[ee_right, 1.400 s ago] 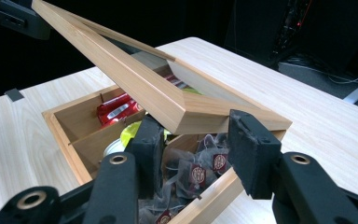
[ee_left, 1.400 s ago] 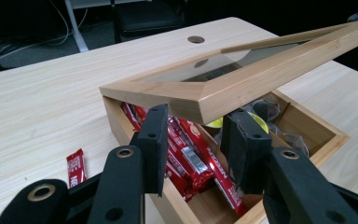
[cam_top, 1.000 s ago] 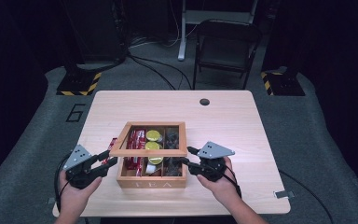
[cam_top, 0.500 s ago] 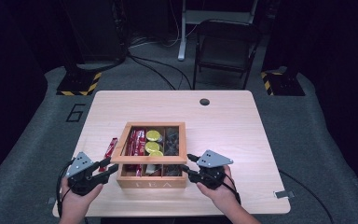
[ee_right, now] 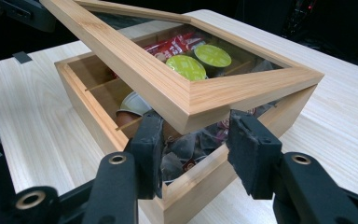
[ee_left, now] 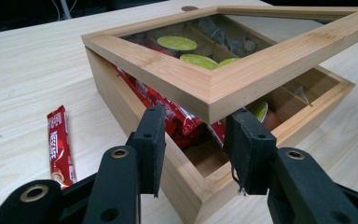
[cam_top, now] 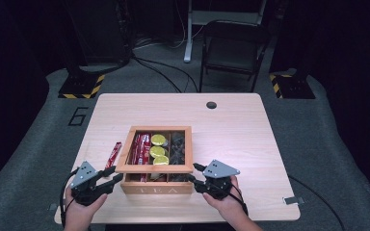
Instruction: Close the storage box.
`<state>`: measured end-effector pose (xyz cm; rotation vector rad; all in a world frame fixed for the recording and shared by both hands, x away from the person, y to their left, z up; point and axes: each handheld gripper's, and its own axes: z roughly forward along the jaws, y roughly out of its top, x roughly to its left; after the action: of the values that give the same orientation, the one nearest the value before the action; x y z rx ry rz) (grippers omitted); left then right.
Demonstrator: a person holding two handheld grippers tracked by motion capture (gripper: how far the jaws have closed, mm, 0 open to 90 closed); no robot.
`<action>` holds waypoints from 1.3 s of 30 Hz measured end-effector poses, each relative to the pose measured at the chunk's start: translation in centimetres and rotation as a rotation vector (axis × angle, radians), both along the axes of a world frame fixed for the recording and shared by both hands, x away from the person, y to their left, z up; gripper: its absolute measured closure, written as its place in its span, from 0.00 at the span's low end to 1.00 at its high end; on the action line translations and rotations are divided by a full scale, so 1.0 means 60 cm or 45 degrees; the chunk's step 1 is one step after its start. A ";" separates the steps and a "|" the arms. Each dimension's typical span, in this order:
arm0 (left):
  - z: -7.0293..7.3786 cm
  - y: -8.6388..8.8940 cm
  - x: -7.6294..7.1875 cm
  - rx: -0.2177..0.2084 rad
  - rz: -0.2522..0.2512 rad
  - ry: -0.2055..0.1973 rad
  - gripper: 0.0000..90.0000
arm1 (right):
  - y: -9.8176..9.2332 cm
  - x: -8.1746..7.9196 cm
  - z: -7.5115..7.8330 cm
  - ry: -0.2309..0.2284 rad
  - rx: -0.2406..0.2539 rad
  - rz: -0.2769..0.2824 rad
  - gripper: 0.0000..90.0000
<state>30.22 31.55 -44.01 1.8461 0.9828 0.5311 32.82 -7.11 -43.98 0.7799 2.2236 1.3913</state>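
pale wooden tea box (cam_top: 156, 186), red sachets (cam_top: 141, 148), lime-green capsules (cam_top: 158, 140), perhaps dark teabags (cam_top: 177, 149)

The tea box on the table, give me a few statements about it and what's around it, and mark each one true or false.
1. The lid of the wooden tea box lies flat and fully shut. False: its near edge is raised above the box, held at a corner by each claw.
2. A red stick packet lies on the table outside the box, on its left. True.
3. The lid is solid wood all over. False: it is a wooden frame with a clear pane.
4. Round green-topped capsules sit inside the box. True.
5. The left claw grips the red packet. False: its jaws stand at the lid's corner, apart from the packet.
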 end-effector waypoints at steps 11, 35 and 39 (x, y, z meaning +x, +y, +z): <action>-0.021 -0.003 -0.004 0.025 0.003 0.020 0.65 | 0.001 -0.004 -0.020 0.027 -0.020 0.009 0.61; -0.041 -0.007 -0.004 0.066 -0.060 0.096 0.57 | 0.003 -0.003 -0.044 0.123 -0.076 0.037 0.59; -0.041 -0.008 -0.004 0.075 -0.084 0.106 0.57 | 0.004 -0.003 -0.045 0.138 -0.085 0.038 0.58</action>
<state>30.00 31.07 -46.48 1.9595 0.9668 0.4501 32.66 -6.89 -46.70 0.8204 2.3598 1.3099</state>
